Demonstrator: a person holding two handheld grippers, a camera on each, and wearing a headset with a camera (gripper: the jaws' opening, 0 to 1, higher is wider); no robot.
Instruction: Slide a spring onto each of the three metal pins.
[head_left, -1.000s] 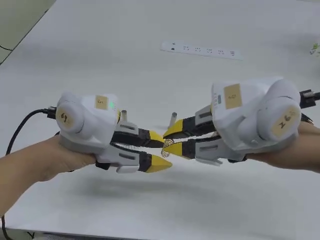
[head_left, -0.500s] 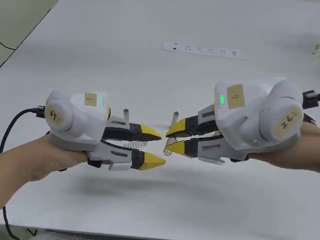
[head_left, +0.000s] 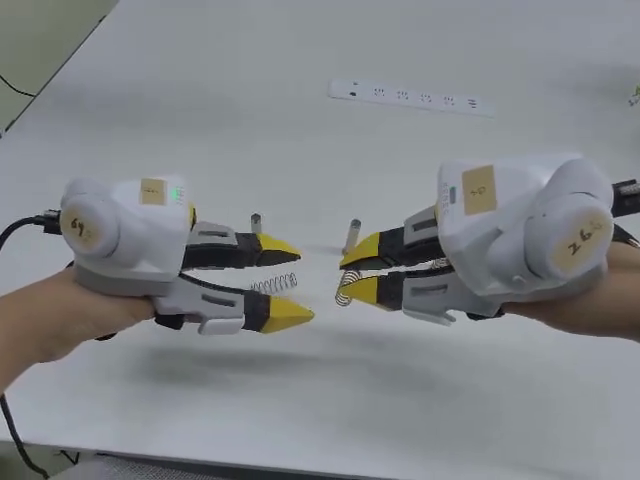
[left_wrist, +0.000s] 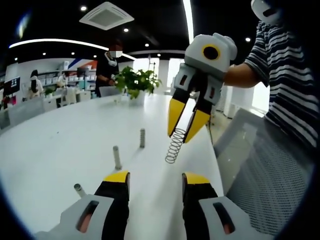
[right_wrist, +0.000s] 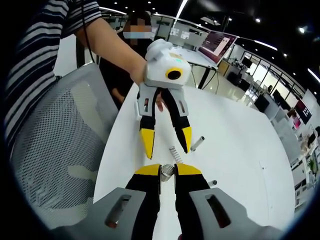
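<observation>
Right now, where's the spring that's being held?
In the head view the spring hangs from the jaws of the right gripper, near the middle, in the gap before the left gripper, with a pin just behind.

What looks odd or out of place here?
Only the spring: it dangles tilted, pinched by one end in the fingers of the right gripper. Nothing looks spilled or damaged.

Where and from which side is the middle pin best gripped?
Grip the middle pin low on its shaft, coming from the side with the open left gripper. It is a thin upright cylinder, so a low side grip probably steadies it and leaves the top free for the spring.
</observation>
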